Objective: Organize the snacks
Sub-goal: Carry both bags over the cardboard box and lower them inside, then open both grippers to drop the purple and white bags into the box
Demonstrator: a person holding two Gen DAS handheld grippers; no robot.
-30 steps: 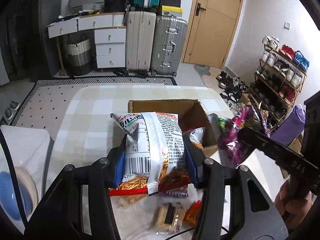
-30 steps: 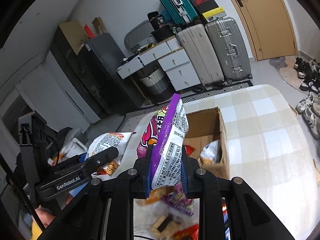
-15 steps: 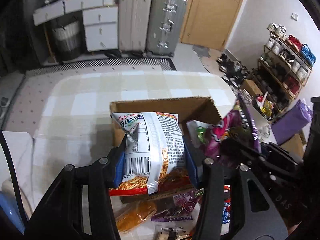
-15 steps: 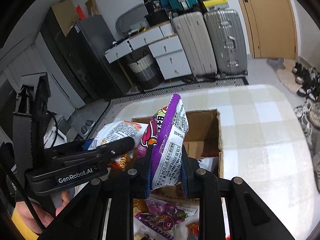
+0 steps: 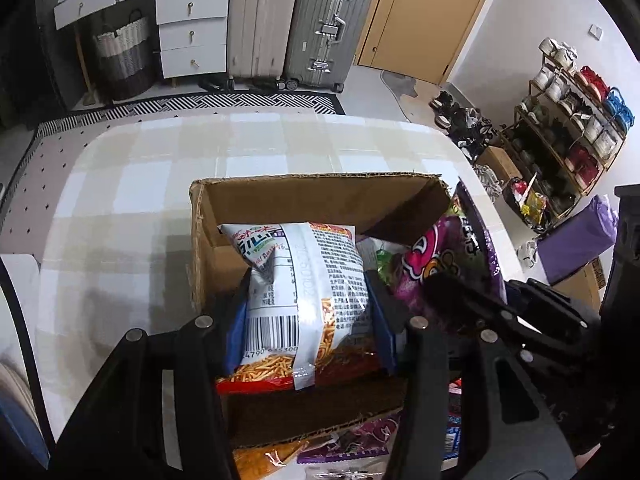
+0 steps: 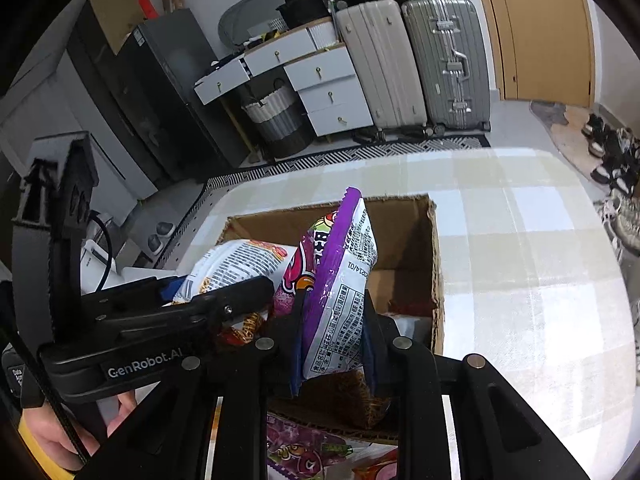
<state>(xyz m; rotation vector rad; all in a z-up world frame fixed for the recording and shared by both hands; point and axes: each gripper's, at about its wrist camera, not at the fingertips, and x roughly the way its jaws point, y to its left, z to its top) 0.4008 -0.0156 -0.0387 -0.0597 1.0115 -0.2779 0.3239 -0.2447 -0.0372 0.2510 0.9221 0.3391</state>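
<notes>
1. My left gripper [image 5: 310, 316] is clamped on a white snack bag [image 5: 304, 280] with a barcode and a picture of thin orange sticks; the blue pads press both sides of the bag.
2. That white bag sits upright over the open cardboard box [image 5: 280, 196], its upper end inside the box's left half and its red lower edge at the near wall.
3. My right gripper [image 6: 332, 344] is closed tight on a purple snack bag [image 6: 340, 276], pinching its lower end so the bag stands edge-on between the fingers, its serrated top pointing up.
4. The purple bag hangs over the near side of the same box, just right of the white bag; in the left wrist view the two bags look touching or nearly so, and I cannot tell which.
5. Other packets lie in the box bottom, partly hidden behind the held bags.
6. More snack packets [image 6: 316, 452] lie on the table in front of the near wall of the box, purple and orange among them.
7. The box rests on a table with a pale checked cloth [image 6: 520, 240].
8. Far behind it stand two suitcases [image 5: 300, 20] and a white drawer unit [image 5: 192, 36]; a shoe rack [image 5: 572, 120] is at the far right.
</notes>
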